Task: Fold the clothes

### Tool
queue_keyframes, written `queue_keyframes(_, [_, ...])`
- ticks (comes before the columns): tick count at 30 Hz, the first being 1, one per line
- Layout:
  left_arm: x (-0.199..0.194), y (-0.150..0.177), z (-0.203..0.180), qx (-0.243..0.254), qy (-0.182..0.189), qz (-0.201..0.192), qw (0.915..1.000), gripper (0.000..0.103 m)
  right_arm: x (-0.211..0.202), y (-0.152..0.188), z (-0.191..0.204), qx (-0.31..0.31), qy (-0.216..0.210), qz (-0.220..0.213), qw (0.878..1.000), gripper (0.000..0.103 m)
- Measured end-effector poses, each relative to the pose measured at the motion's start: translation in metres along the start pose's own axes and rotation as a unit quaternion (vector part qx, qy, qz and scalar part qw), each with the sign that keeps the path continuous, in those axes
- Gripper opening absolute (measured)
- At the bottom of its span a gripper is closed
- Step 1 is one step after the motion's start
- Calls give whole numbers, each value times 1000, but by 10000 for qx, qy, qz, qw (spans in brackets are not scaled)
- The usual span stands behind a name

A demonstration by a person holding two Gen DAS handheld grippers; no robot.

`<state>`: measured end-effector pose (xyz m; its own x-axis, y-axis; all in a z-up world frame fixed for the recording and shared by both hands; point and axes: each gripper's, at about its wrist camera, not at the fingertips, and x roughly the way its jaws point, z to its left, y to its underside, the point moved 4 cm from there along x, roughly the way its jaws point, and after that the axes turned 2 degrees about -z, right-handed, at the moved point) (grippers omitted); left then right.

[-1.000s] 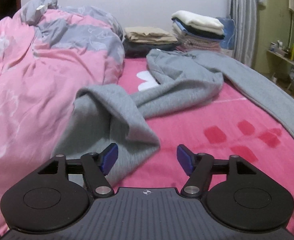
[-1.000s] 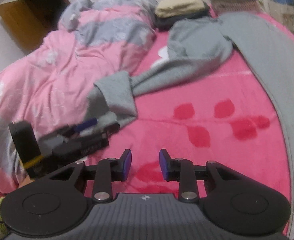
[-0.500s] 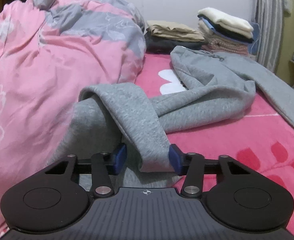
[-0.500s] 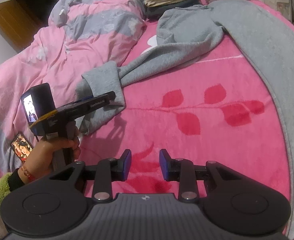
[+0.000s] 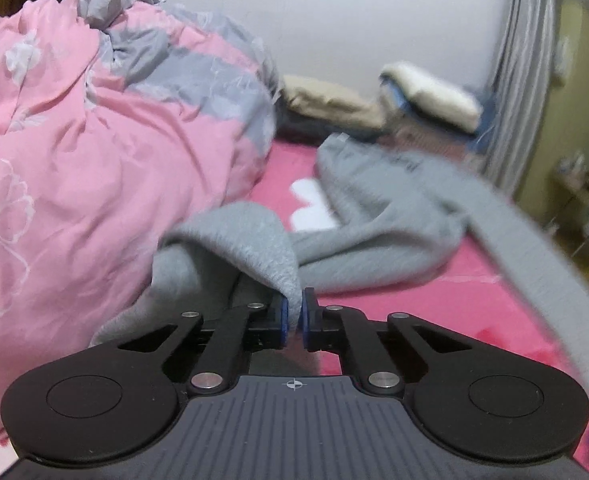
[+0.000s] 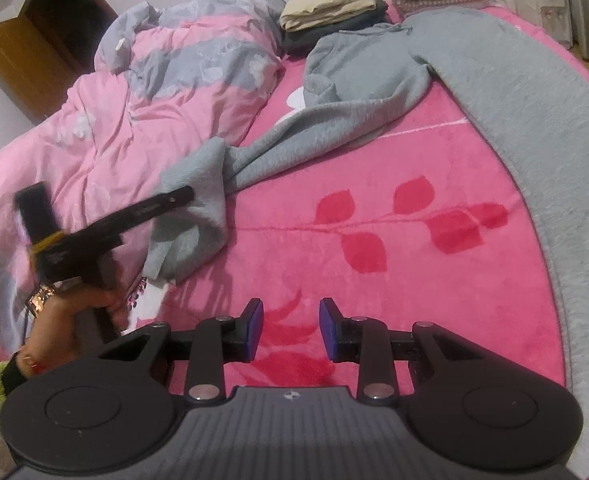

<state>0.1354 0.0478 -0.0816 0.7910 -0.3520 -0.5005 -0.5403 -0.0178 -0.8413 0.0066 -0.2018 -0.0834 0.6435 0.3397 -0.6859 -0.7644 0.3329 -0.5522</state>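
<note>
A grey sweatshirt [image 6: 514, 92] lies spread across the pink bedsheet [image 6: 394, 288], its long sleeve [image 6: 294, 136] trailing to the left. My left gripper [image 5: 293, 312] is shut on the folded end of that sleeve [image 5: 246, 240], with grey cloth pinched between the blue pads and draped over the left finger. The right wrist view shows the same left gripper [image 6: 182, 196] from the side, held by a hand [image 6: 62, 320], its tip at the sleeve end [image 6: 198, 184]. My right gripper [image 6: 290, 320] hovers open over bare sheet with nothing between its fingers.
A crumpled pink and grey duvet [image 5: 94, 140] fills the left side of the bed. Folded clothes stacks [image 6: 330, 0] sit at the far end by the wall. A wooden cabinet [image 6: 34, 40] stands far left, a curtain [image 5: 526, 80] far right.
My left gripper's jaws came together on the sleeve end and it rose a little, lifting the cloth. The right gripper has stayed in place, still open.
</note>
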Motion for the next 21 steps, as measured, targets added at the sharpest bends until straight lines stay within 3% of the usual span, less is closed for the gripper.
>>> queue_keyframes(3, [-25,-13,0,-392,593,-105,9974,4,-5,0,2,22,-46,-81,10000,33])
queue_keyframes(8, [-56,-22,1,-940,1571,17,9831,4,-13,0,3,84,-126,-210,9997,33])
queue_keyframes(16, [-102,-10,6,-1510,2727,430,9492,4,-26,-1,-10,374,-153,-415,9983,33])
queue_keyframes(21, [-119,8,-15,-1307,3526,703,9239,4,-27,4,-23,650,-201,-400,9969,33])
